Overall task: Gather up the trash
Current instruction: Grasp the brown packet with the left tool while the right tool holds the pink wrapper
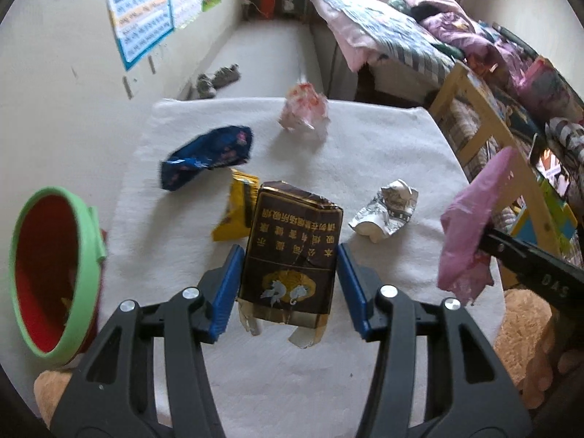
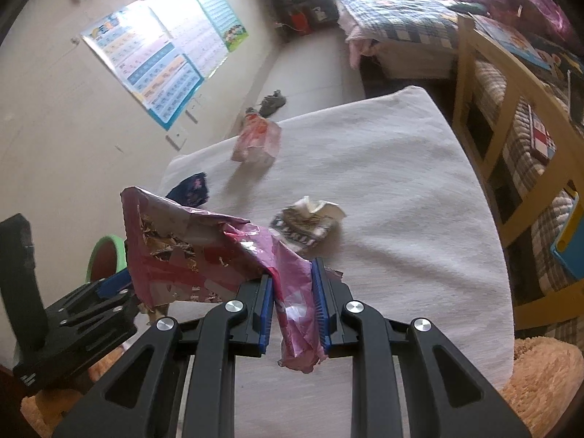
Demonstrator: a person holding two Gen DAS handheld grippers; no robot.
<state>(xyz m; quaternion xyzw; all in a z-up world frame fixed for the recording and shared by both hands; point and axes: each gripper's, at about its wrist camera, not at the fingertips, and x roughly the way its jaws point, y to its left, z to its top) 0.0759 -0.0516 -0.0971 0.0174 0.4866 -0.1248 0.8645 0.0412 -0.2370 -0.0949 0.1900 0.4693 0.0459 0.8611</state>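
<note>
Far left: red bin with green rim (image 1: 54, 277), tipped toward the camera, sitting at the left edge of the white-covered table (image 1: 383, 153). Next over, a dark blue floral wrapper (image 1: 208, 155) lies flat on the cloth, and a yellow snack packet (image 1: 237, 211) sits just behind the carton. Centre: left gripper (image 1: 290, 284) has a brown cigarette carton (image 1: 292, 252) between its blue pads; left pad touches the carton's side, right pad shows a thin gap, so jaws are nearly closed around it but I can't tell if it's a firm clamp. Carton is upright, torn flaps hanging from the bottom, lifted off the cloth. Behind it at the far table edge, a crumpled pink-and-white wrapper (image 1: 304, 111). Right of the carton, a crumpled silver foil wrapper (image 1: 385, 210) lies on the cloth. Far right: right gripper (image 2: 292, 303) jaws clamped on a torn pink plastic bag (image 2: 204, 248), held in the air above the table; the bag's loose end drapes left toward the left gripper. Bed (image 2: 398, 18) and wooden frame (image 2: 511, 138) are beyond the table on the right.
</note>
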